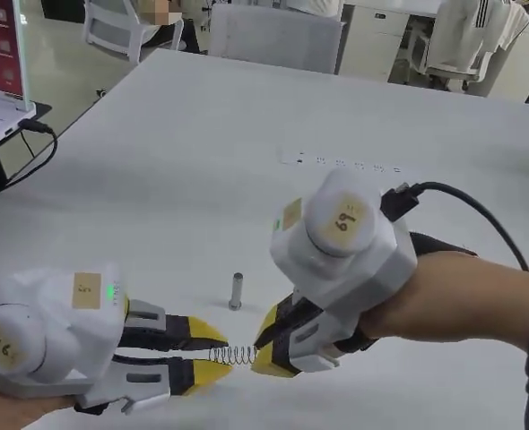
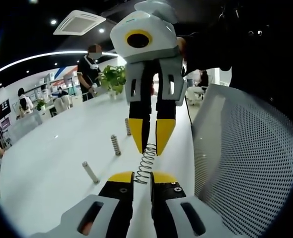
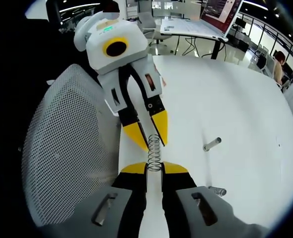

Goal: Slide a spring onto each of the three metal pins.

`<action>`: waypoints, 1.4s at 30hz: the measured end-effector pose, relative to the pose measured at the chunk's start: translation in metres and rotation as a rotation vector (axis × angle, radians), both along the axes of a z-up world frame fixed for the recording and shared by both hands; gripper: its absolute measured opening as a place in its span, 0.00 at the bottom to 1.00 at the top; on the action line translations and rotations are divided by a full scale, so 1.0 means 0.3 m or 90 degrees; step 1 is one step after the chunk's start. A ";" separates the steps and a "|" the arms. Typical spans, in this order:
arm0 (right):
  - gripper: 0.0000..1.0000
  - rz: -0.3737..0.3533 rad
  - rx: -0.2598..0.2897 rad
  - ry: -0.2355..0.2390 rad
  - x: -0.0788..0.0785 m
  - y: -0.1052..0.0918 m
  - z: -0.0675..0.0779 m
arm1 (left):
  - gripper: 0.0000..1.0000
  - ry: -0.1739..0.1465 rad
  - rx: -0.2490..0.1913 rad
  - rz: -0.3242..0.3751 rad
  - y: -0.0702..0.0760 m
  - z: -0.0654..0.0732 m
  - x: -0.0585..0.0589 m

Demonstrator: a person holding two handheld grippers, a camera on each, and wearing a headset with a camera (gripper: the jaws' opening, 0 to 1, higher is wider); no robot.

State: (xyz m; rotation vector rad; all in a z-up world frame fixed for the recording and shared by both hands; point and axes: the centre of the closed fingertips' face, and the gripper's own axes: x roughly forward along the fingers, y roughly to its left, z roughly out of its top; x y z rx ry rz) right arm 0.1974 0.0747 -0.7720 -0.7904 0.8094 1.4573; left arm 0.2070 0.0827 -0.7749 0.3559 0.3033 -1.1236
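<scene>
A small steel spring (image 1: 233,356) hangs level just above the white table (image 1: 202,152), stretched between both grippers. My left gripper (image 1: 212,356) pinches its left end and my right gripper (image 1: 260,352) pinches its right end, yellow tips facing each other. In the left gripper view, the spring (image 2: 145,163) runs from my own jaws (image 2: 142,177) up to the other gripper's tips. The right gripper view has the spring (image 3: 155,152) rising from my own jaws (image 3: 154,168). A bare metal pin (image 1: 236,291) stands just behind. Two pins (image 2: 115,145) (image 2: 128,126) farther off carry springs.
A laptop (image 1: 0,81) with a black cable (image 1: 33,161) sits off the table's left edge. Grey chairs (image 1: 273,36) and seated people line the far side. A mesh chair back (image 2: 246,158) is close beside the grippers. A black cord (image 1: 480,210) trails from the right gripper.
</scene>
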 end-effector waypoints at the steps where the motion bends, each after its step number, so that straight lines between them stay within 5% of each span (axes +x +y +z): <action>1: 0.08 0.000 0.001 0.000 0.000 0.001 0.003 | 0.05 -0.001 0.001 -0.001 -0.001 0.000 0.000; 16: 0.08 0.011 0.029 -0.018 0.000 0.044 0.060 | 0.02 0.014 -0.005 0.001 -0.010 -0.005 -0.006; 23: 0.09 0.014 0.042 -0.021 0.002 0.060 0.072 | 0.02 0.031 -0.031 0.017 -0.001 0.002 0.004; 42: 0.09 0.013 0.051 -0.011 0.004 0.066 0.052 | 0.02 0.021 -0.063 0.014 -0.018 0.050 0.012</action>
